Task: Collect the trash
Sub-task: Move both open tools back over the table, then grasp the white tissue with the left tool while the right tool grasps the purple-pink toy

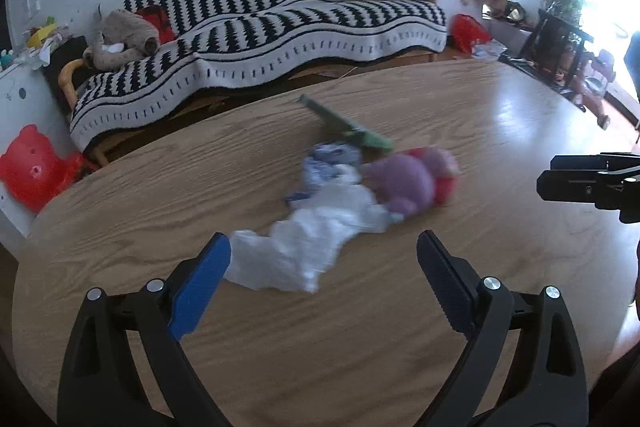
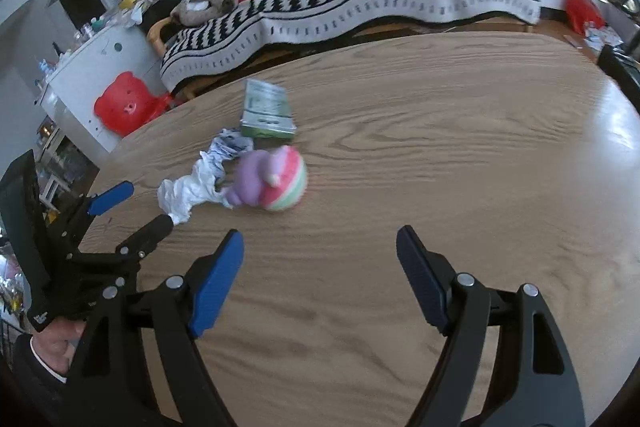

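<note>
On the wooden table [image 1: 480, 107] lies a crumpled white wrapper [image 1: 304, 247], with a crumpled blue-and-white paper [image 1: 332, 163] behind it. A purple and pink plush toy [image 1: 412, 179] and a green box [image 1: 348, 125] lie beside them. My left gripper [image 1: 324, 243] stands open, its fingertips either side of the wrapper's near end. In the right wrist view my right gripper [image 2: 320, 237] is open with nothing between its fingers, a short way in front of the plush toy [image 2: 272, 183]. The left gripper [image 2: 148, 203] shows there next to the wrapper [image 2: 188, 193].
Behind the table stands a sofa under a black-and-white striped blanket [image 1: 280, 27]. A red bear-shaped stool [image 2: 124, 103] and a cluttered white cabinet [image 2: 88, 67] are at the left. A dark chair [image 1: 560, 43] and a red bag [image 1: 468, 31] are at the right.
</note>
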Demonstrator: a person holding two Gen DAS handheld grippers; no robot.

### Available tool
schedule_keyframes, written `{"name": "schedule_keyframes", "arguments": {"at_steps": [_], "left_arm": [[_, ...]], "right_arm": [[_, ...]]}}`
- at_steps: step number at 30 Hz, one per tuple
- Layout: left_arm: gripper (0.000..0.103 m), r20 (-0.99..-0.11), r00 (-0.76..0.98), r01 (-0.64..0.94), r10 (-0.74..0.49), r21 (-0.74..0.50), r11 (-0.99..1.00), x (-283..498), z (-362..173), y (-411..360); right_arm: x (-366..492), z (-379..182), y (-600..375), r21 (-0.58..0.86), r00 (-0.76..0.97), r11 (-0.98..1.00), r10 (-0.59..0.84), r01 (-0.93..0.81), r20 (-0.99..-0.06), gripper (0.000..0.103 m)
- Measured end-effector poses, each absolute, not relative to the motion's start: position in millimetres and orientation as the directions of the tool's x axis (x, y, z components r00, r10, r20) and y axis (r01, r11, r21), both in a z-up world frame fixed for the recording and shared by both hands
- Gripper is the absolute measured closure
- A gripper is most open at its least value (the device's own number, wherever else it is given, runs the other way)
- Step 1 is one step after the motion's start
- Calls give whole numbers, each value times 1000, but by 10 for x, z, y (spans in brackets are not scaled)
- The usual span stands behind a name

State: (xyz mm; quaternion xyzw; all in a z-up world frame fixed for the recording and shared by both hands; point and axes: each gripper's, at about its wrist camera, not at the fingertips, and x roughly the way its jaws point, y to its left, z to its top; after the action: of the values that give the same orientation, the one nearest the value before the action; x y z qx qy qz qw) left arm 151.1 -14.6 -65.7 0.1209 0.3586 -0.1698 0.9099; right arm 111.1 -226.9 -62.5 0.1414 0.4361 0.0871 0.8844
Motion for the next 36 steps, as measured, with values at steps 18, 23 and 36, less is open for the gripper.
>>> {"name": "schedule_keyframes", "arguments": {"at_steps": [18,23,36], "left_arm": [[20,-769,610,389,-189,83,917,1914,-1032,-117],[67,-785,590,399,-187,82,913,1900,-1035,-135],[77,-754,611,397,-239,31,917,1533,-558,-180]], "right_arm": [[1982,-1006,-1601,320,572,945,296,-60,-765,39],[1925,-943,-1610,307,589,949,288,-70,-755,45],[1374,-559,-2060,274,644,960,243,-54,-726,46]]}}
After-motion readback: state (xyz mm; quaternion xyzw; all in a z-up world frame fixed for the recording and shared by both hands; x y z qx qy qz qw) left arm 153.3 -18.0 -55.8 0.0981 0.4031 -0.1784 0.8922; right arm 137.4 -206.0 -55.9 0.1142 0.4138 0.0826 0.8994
